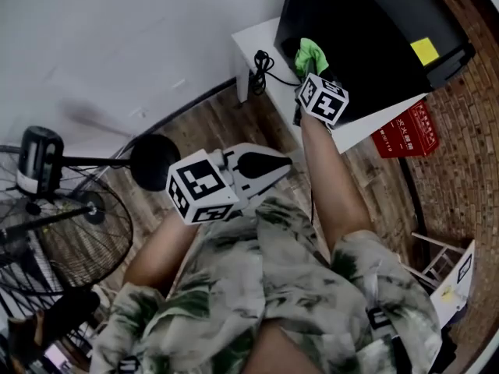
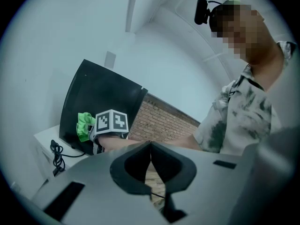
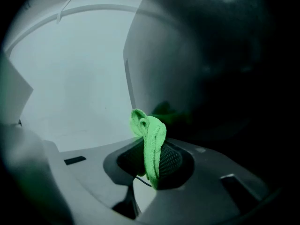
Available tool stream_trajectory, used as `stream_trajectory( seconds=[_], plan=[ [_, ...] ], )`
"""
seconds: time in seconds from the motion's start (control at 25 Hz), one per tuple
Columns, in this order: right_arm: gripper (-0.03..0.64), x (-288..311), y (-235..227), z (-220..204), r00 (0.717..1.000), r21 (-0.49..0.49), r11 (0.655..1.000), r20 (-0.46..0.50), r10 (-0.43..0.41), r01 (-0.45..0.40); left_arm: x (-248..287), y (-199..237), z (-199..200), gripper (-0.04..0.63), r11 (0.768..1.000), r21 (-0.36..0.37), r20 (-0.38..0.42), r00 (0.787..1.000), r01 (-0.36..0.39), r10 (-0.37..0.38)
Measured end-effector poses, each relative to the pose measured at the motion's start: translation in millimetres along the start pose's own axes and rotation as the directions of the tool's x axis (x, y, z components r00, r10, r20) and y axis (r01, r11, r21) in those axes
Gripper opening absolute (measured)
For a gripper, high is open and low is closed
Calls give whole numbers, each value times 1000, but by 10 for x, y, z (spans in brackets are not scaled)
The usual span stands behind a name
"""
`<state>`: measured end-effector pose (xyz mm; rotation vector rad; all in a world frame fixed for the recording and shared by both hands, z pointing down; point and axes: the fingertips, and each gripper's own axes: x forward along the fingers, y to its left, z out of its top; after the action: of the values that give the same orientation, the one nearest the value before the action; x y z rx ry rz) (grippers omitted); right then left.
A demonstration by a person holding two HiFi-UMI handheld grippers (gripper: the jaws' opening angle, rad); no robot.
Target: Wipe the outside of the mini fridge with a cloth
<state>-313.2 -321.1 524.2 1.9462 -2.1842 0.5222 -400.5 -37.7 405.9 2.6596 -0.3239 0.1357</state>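
Closest to the head camera is my leaf-print shirt (image 1: 273, 287), and just above it my left gripper (image 1: 282, 163) hangs over the wooden floor (image 1: 210, 123), well apart from the work. Farther out, my right arm reaches to the white tabletop (image 1: 257, 41), where the black mini fridge (image 1: 366, 29) stands. My right gripper (image 1: 306, 70) holds a green cloth (image 1: 310, 51) at the fridge's lower near face. A black cable (image 1: 261, 65) lies coiled on the tabletop just beside it. A standing fan (image 1: 62, 209) is off to my left, and a red box (image 1: 409, 131) sits on the floor below the tabletop's far side.

From the left gripper view, the jaws are pressed together with nothing between them – only floor shows past them. Beyond, the fridge rises dark against the pale wall, with the cloth low on its side.

From the right gripper view, the jaws pinch the cloth – it stands up folded from between the pads. The fridge's glossy side fills the right half and shows a faint green reflection close by; whether cloth and fridge actually touch, I cannot tell.
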Motion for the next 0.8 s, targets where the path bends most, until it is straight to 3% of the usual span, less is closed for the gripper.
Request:
stream_trajectory(
  seconds=[0.16, 0.32, 0.52, 0.8],
  plan=[
    [63, 142, -49, -313, 997, 5, 1000, -78, -13, 13, -18, 52, -22, 23, 1000, -13, -1, 1000, -11, 11],
    [63, 195, 86, -261, 997, 6, 1000, -74, 17, -17, -38, 103, -30, 23, 1000, -20, 3, 1000, -22, 22],
    [63, 154, 429, 453, 994, -1, 996, 65, 90, -90, -43, 134, -3, 23, 999, -20, 16, 999, -33, 33],
    [63, -2, 818, 1517, 950, 40, 982, 265, 167, -184, -57, 156, 32, 23, 999, -20, 32, 998, -45, 46]
  ],
)
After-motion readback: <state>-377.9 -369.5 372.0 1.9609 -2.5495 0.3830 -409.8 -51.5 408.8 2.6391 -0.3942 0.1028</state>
